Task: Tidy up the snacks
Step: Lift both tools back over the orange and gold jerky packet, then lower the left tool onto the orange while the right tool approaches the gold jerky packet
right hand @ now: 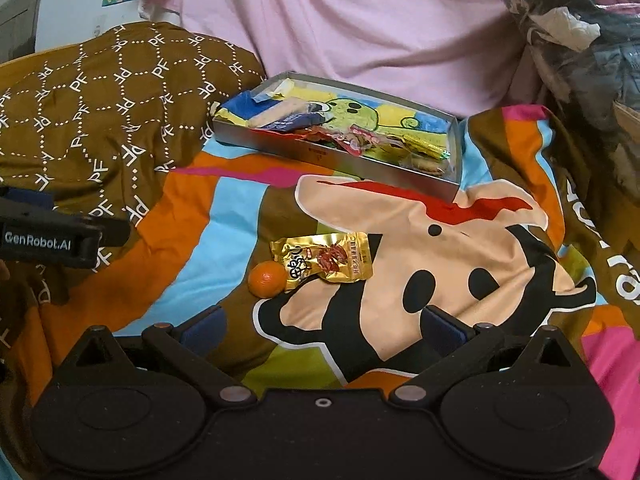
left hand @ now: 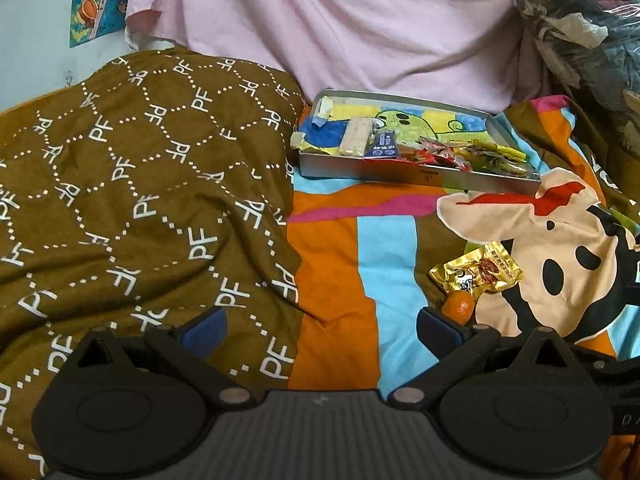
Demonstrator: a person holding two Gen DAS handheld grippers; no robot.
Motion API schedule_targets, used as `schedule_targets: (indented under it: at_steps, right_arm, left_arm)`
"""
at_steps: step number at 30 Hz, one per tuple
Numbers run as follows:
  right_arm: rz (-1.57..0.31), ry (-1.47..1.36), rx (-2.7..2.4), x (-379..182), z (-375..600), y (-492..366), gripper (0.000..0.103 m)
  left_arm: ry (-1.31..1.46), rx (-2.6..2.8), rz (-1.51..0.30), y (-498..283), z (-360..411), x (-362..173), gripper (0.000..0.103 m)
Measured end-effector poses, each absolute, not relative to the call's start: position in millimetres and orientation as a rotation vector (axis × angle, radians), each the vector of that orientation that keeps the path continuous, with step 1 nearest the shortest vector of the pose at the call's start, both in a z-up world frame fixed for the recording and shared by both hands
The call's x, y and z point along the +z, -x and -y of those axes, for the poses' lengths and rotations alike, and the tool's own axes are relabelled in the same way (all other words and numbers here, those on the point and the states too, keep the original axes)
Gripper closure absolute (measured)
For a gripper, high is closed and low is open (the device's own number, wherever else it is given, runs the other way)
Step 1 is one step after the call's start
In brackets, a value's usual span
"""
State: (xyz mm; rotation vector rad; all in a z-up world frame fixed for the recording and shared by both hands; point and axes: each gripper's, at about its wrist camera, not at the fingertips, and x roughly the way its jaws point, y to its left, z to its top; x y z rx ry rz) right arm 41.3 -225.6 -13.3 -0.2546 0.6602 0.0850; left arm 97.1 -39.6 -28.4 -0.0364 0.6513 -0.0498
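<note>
Pale wall (left hand: pixel 32 52) with a cartoon poster (left hand: pixel 96 4) behind draped pink cloth (left hand: pixel 340 24)

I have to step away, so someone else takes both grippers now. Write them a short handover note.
Left gripper: open, empty, over the bed.
Right gripper: open, empty, facing the loose snacks.
Tray: on the bedspread, already holding several snack packets along its near side.
Left outside: a gold snack packet and a small orange, touching each other, nearer than the tray.
To do: put both in the tray.
</note>
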Motion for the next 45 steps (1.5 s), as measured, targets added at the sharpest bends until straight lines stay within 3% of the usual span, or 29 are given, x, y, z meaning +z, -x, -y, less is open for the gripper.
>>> schedule_targets:
  at_steps: [33,45]
  right_arm:
    - [-0.722,0.225,0.133,-8.7,252.6,-89.1,0.001]
    - [-0.777,0.052,0.138,-14.7,285.2,-129.4,0.001]
  left_arm:
    - [0.052,-0.098,-0.715,-122.6,61.6,-53.9,0.000]
    - [0.000,-0.167,-0.707,-135.9,86.0,-62.2,0.000]
